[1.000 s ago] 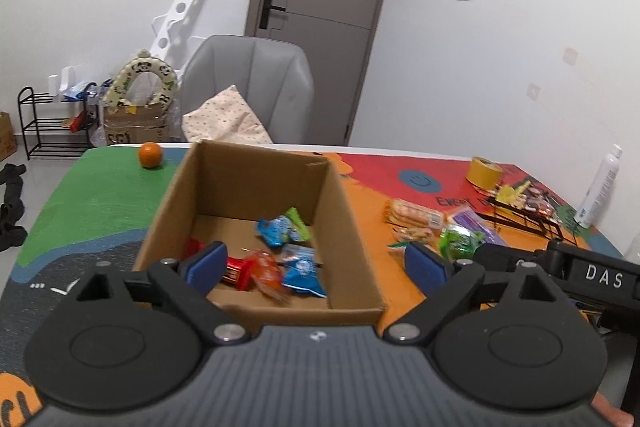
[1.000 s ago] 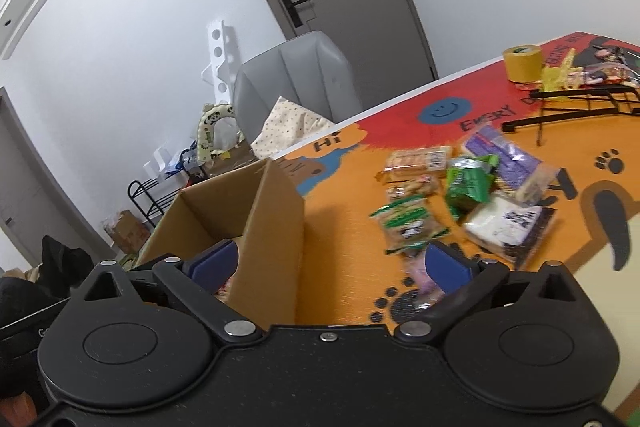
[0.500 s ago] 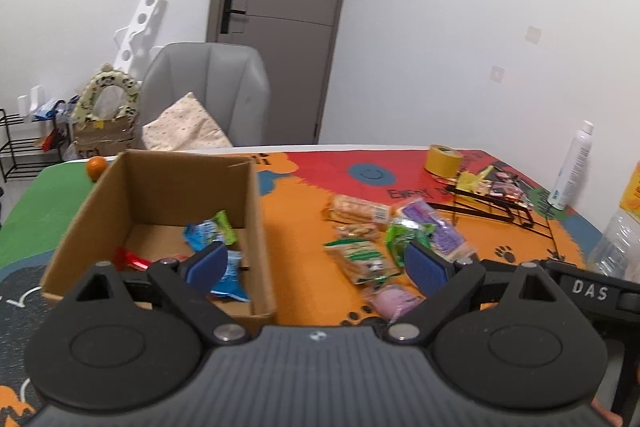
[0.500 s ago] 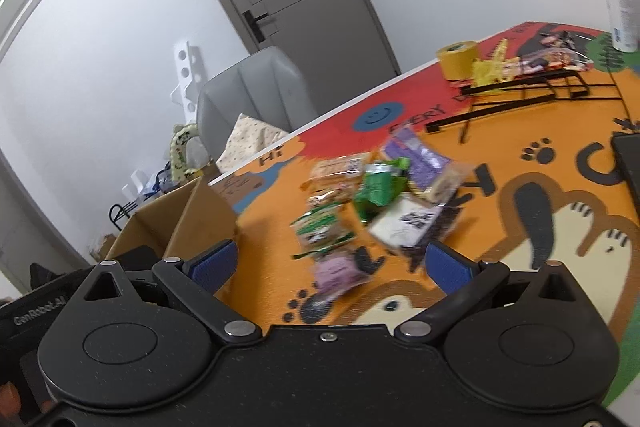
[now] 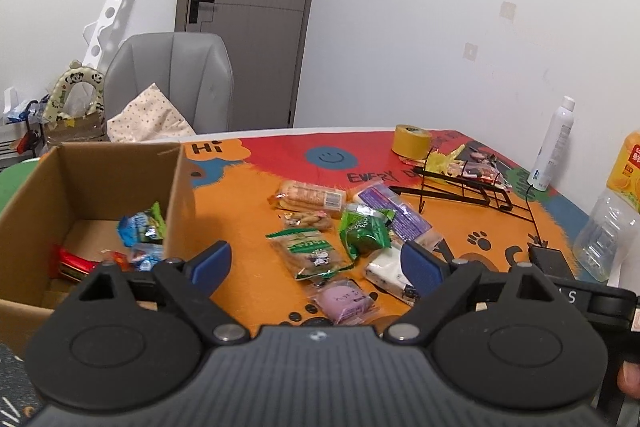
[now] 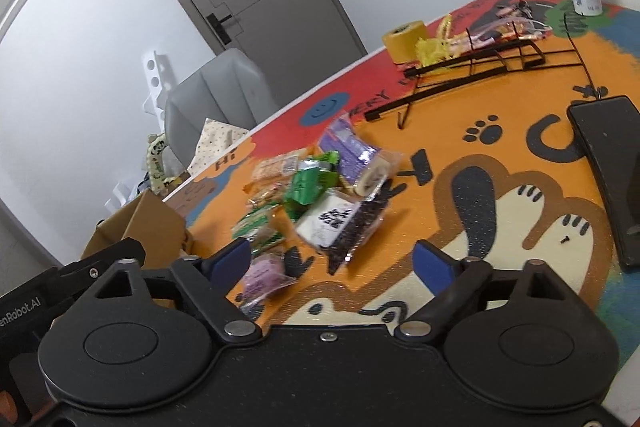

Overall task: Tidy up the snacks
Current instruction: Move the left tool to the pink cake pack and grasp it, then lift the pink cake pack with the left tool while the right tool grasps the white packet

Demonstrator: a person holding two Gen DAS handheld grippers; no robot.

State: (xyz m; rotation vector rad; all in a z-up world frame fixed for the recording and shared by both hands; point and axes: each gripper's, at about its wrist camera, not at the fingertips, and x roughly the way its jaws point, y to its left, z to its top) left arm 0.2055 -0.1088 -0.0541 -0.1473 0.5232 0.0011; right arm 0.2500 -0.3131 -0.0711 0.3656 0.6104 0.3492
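Between both claws' blue fingertips, low in each frame, a purple snack packet (image 5: 347,300) lies flat on the bench, nearest the left claw (image 5: 316,263); right claw (image 6: 332,259) alongside. Both are empty, slowly closing. Cardboard box (image 5: 176,187) sits far left.

Ahead and left of the left gripper's (image 5: 314,263) matt black plastic jaws stands a cardboard box (image 5: 178,187) of dull brown paperboard with raw cut edges. Between the jaws lie snack packets (image 5: 362,231) in glossy, crinkled plastic film, one purple pack (image 5: 346,301) softer in sheen. The table mat (image 6: 500,195) under the right gripper (image 6: 334,259) looks grainy and slightly sparkling. Beyond lies a thin black metal wire rack (image 6: 472,67), a matt yellow tape roll (image 5: 411,141), and a smooth white plastic bottle (image 5: 554,147).
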